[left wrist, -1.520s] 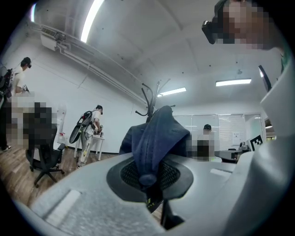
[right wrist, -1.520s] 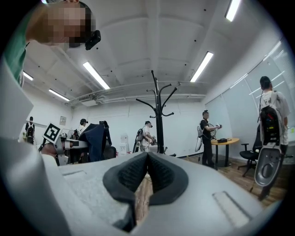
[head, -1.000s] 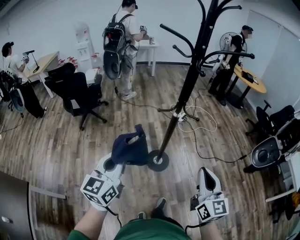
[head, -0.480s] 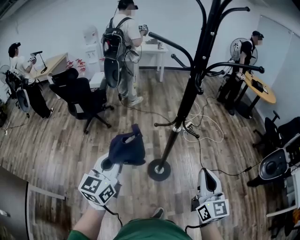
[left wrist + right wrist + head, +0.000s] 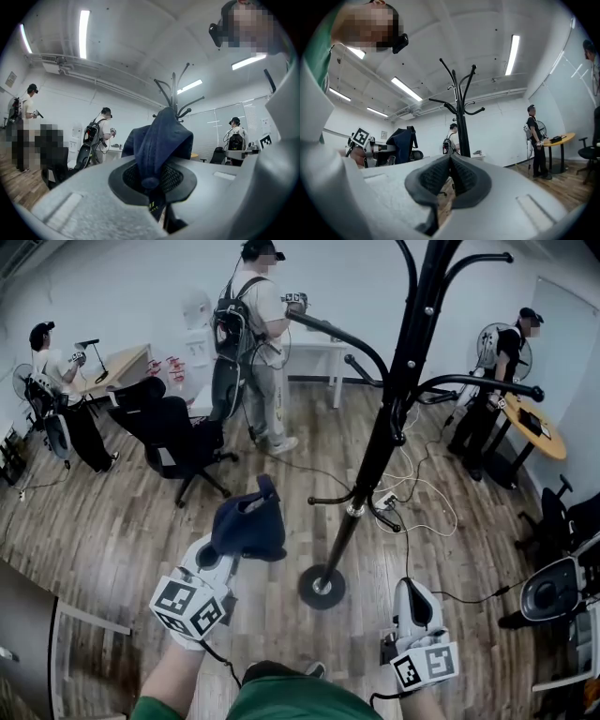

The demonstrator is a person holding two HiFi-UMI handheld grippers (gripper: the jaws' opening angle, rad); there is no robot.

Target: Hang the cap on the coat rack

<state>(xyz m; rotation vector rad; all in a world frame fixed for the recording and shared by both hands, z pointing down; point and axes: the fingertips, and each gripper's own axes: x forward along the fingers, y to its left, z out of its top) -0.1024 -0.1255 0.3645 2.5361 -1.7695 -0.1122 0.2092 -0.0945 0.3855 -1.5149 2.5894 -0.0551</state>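
L gripper (image 5: 228,557) is clamped tight on the cap (image 5: 249,524). Its jaws pinch a fold of cloth at the cap's lower edge. The rest of the cap stands up and flops just ahead of & above the jaw tips. R gripper (image 5: 412,589) has its jaws closed together w/ nothing btwn them. It sits off to the right of the L one, well apart from the cap.

Coat rack (image 5: 373,451) stands ahead of both grippers, w/ the pole to the right of the cap, near but not touching. Its hooks are well above both grippers, and one long hook arm (image 5: 342,334) reaches out over the cap's side.

Handling, my read:
- **Feel:** dark blue cloth, light & soft, prob. only the brim has any stiffness. It sags under its own wt, so it won't hold an opening by itself.
- **Grip surface:** not fragile and not slippery, and the ribbed pads should bite the fabric well.
- **Where to hold:** the one-edge pinch looks ok for carrying. For hooking, best hold is the band edge opposite the part going over the hook tip, so the free part drapes on.
- **R gripper:** could spread the cloth if it bunches.
- **Risk:** the thin pinch may slip if the cloth snags.
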